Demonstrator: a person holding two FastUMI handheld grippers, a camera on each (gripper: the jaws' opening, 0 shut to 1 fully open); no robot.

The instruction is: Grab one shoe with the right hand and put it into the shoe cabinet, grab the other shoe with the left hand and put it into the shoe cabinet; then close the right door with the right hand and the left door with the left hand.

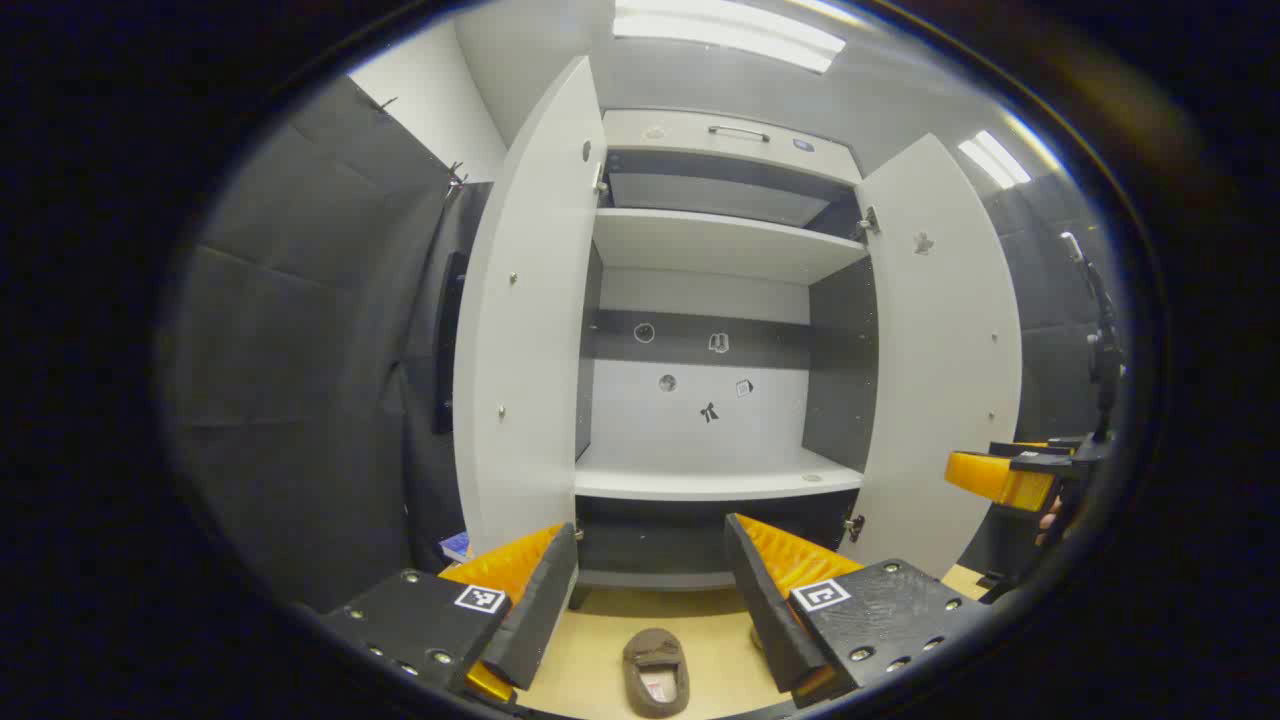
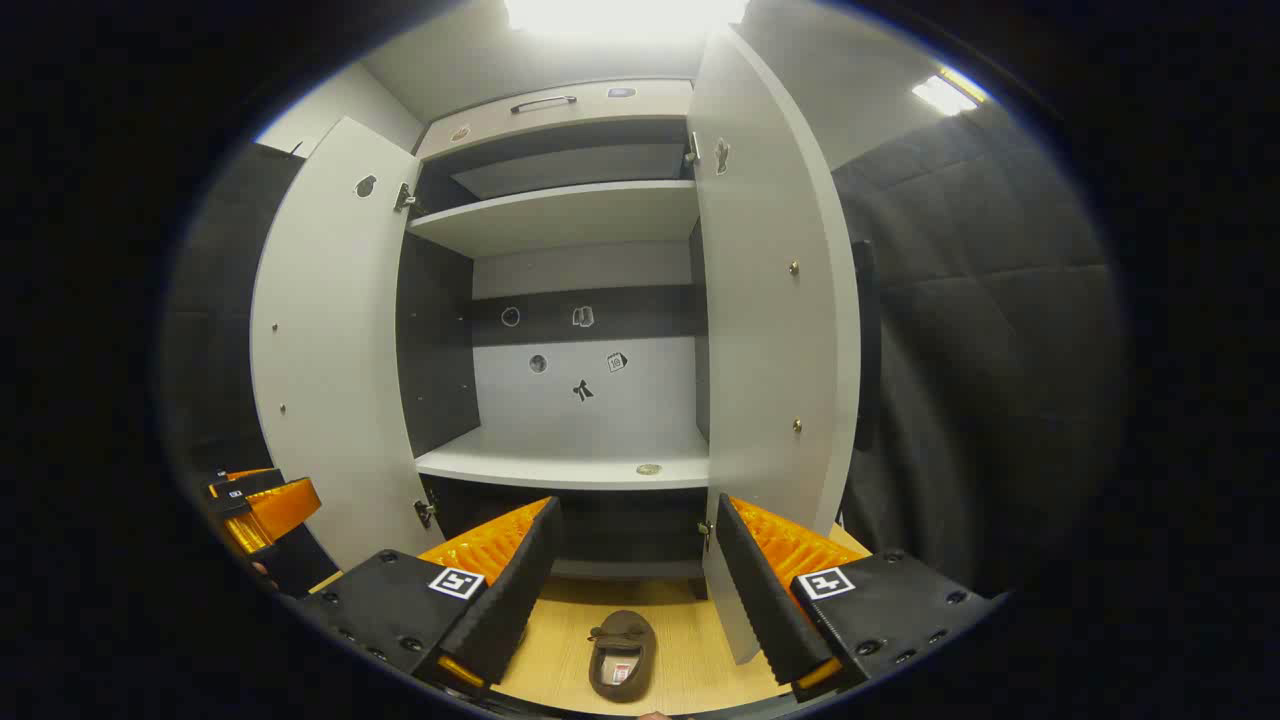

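A brown slipper [image 1: 656, 672] lies on the wooden floor in front of the white shoe cabinet [image 1: 700, 480], toe toward it. My left gripper [image 1: 650, 540] hovers above it, open and empty. In the right gripper view a brown slipper [image 2: 622, 655] lies below my right gripper [image 2: 637, 520], which is also open and empty. I cannot tell whether both views show the same slipper. Both cabinet doors stand wide open: the left door [image 1: 520, 330] and the right door [image 1: 940, 350]. The lower shelf [image 2: 570, 465] is bare apart from a small round disc [image 2: 649, 468].
Black padded walls [image 2: 980, 330] flank the cabinet on both sides. An upper shelf [image 1: 720, 240] and a top drawer with a handle [image 1: 738, 132] sit higher up. A small blue object [image 1: 455, 545] lies by the left door's foot. The other gripper [image 1: 1010, 475] shows at the right edge.
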